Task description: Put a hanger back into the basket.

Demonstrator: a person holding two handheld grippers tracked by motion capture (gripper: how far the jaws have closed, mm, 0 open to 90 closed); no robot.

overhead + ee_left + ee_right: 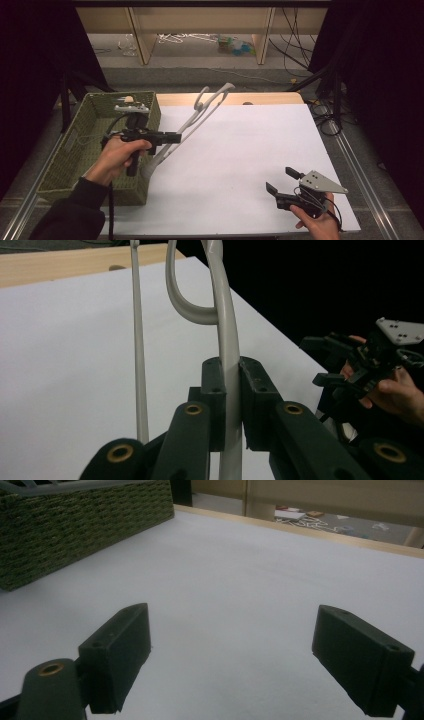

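Observation:
My left gripper is shut on one arm of a pale grey plastic clothes hanger, held above the white table sheet beside the basket. The hanger slants up and away to the right, its low end near the basket's corner. In the left gripper view the black pads clamp the hanger's arm, with the hook curving above and a thin bar at the left. My right gripper rests low at the front right, open, with nothing between its jaws. The left gripper view also catches it farther off.
A green woven basket stands along the table's left side, also seen in the right gripper view. The white sheet covers the table, with a wooden strip at the back. Shelving and cables lie beyond.

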